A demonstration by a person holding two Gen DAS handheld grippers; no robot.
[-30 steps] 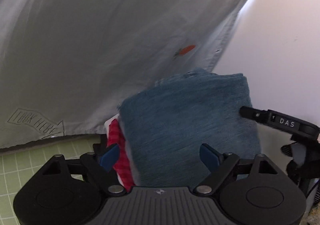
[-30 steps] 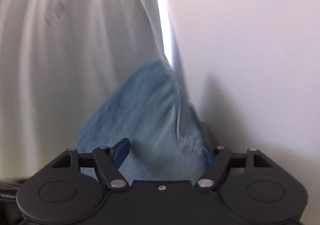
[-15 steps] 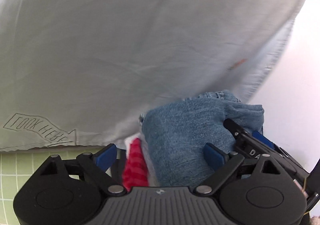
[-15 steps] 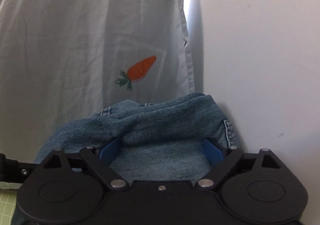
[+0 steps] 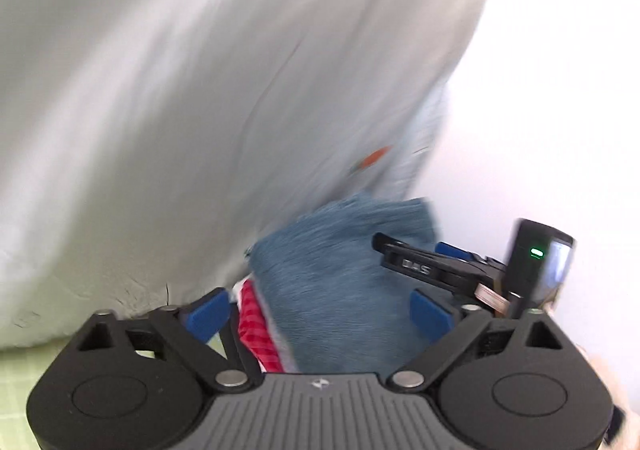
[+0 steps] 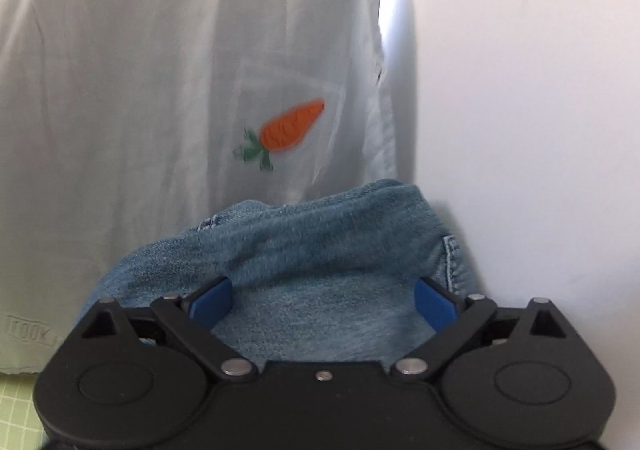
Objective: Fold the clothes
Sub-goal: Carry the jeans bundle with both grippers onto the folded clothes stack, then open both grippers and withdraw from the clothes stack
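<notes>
A folded blue denim piece [image 5: 340, 290] rests on a red checked cloth [image 5: 256, 334], leaning against a hanging white shirt [image 5: 180, 109]. My left gripper [image 5: 320, 314] straddles this pile with its jaws opening; the left pad stands clear of the red cloth. From the right, one of the right gripper's fingers [image 5: 416, 270] reaches onto the denim. In the right wrist view the denim [image 6: 320, 246] bulges up between the pads of my right gripper [image 6: 322, 302], whose jaws are also opening. The shirt [image 6: 140, 89] carries an orange carrot print [image 6: 292, 125].
A green gridded mat [image 5: 24, 382] lies under the pile, also seen at the lower left of the right wrist view as the mat [image 6: 16, 406]. A plain white wall [image 6: 520, 129] stands close behind and to the right. A printed label [image 6: 30, 334] marks the shirt's hem.
Both pairs of jaws have spread wider around the denim. The right gripper swung round to face the carrot print and came into the left view. The left view is blurred from motion.
</notes>
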